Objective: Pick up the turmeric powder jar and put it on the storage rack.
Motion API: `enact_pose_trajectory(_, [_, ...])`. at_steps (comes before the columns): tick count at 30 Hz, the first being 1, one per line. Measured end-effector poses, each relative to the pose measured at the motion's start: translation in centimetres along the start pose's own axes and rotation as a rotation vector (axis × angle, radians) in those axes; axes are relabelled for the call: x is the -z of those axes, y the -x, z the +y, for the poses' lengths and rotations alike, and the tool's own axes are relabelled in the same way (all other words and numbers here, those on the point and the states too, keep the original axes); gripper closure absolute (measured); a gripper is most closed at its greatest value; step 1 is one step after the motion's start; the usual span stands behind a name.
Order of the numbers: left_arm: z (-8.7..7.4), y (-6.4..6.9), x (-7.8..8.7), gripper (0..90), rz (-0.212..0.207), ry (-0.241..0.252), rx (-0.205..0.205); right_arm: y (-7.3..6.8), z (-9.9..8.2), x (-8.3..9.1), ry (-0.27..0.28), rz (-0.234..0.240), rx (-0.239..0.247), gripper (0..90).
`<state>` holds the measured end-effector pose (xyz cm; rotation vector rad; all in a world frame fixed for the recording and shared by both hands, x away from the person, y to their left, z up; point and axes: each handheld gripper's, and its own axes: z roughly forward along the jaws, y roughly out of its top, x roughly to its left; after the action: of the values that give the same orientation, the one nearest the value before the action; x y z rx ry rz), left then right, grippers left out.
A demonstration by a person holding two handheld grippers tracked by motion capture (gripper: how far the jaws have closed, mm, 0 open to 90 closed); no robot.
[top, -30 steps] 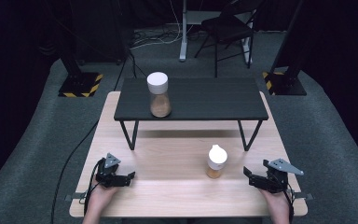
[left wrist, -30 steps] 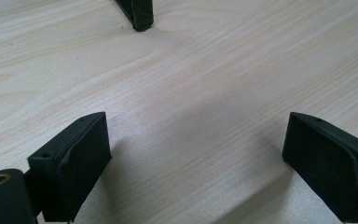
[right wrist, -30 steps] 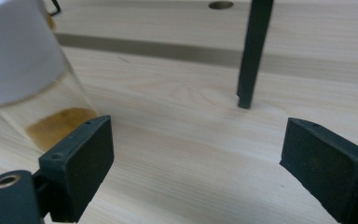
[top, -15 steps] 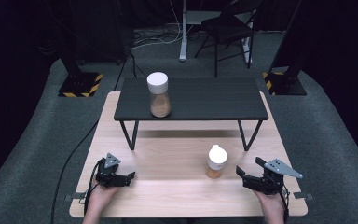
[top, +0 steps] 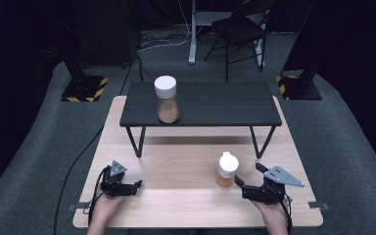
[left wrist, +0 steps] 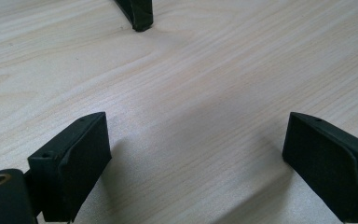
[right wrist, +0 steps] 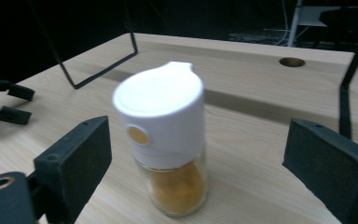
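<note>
A small glass jar [top: 227,169] with a white cap and orange powder stands upright on the wooden table [top: 176,161], right of centre. My right gripper [top: 247,175] is just right of it, pointing at it. In the right gripper view the jar [right wrist: 168,140] stands a little ahead of the jaws, in line with the gap, and the right gripper [right wrist: 196,158] is open; its jaws have just been opening a little, with nothing pressed between them. My left gripper [top: 138,185] rests open at the table's front left, over bare wood [left wrist: 196,154].
A low black shelf [top: 215,103] on thin legs spans the table's far half. A taller white-capped jar [top: 167,99] of brown powder stands on its left part. A chair [top: 240,29] and stands sit on the floor beyond.
My right gripper has slid left along the front of the table, closer to the small jar. The left gripper and both jars have stayed put.
</note>
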<state>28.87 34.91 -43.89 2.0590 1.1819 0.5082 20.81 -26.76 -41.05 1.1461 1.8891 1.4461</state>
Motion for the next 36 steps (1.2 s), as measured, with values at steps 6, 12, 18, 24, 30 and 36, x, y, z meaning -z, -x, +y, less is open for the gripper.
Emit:
enact_pose_trajectory(6, [0.0, 0.0, 0.0, 6.9, 0.0, 0.0, 0.001, -0.6, 0.3, -0.7, 0.013, 0.02, 0.01, 8.1])
enact_pose_trajectory(12, [0.0, 0.1, 0.0, 6.9, -0.001, 0.001, -0.001, -1.2, 0.4, -1.6, 0.019, 0.026, 0.021, 8.9])
enact_pose_trajectory(18, [0.0, 0.1, 0.0, 6.9, -0.003, 0.002, 0.0, -1.7, 0.5, -2.8, 0.02, 0.019, 0.024, 9.0])
enact_pose_trajectory(24, [0.0, 0.1, 0.0, 6.9, -0.003, 0.003, 0.001, -1.9, 0.3, -4.2, 0.01, 0.012, 0.017, 9.5])
enact_pose_trajectory(30, [0.0, 0.1, 0.0, 6.9, -0.003, 0.002, 0.0, -2.1, -0.1, -5.6, 0.001, 0.008, 0.009, 10.3])
enact_pose_trajectory(36, [0.0, 0.1, -0.1, 6.9, -0.004, 0.002, -0.001, -2.5, -0.8, -6.9, 0.014, -0.004, -0.001, 12.4])
